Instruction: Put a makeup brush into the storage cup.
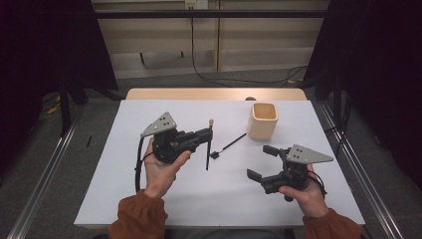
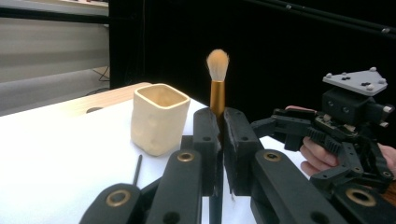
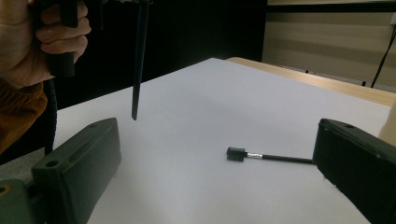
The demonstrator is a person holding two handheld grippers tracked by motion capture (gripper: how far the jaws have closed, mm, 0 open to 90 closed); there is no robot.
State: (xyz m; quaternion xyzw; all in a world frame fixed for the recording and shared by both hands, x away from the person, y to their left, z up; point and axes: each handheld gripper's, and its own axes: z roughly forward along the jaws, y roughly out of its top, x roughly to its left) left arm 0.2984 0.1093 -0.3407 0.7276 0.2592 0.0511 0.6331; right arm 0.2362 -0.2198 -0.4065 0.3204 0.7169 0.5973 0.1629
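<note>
My left gripper (image 1: 209,134) is shut on a long make-up brush (image 1: 208,149), held upright above the white table (image 1: 124,199). The tan bristles point up and the black handle hangs down. In the left gripper view the jaws of the left gripper (image 2: 219,119) clamp the brush (image 2: 217,88) below its gold ferrule. A second, small black brush (image 1: 229,145) lies flat on the table between the grippers. The cream square cup (image 1: 262,121) stands upright beyond it. My right gripper (image 1: 263,162) is open and holds nothing. Its jaws frame the small brush (image 3: 271,157) in the right gripper view.
The table's wooden far edge (image 1: 214,93) shows behind the white sheet. Metal rails (image 1: 45,169) run along both sides on the floor. Cables (image 1: 214,77) lie on the floor behind the table. The cup (image 2: 159,119) stands a little left of the left gripper's line.
</note>
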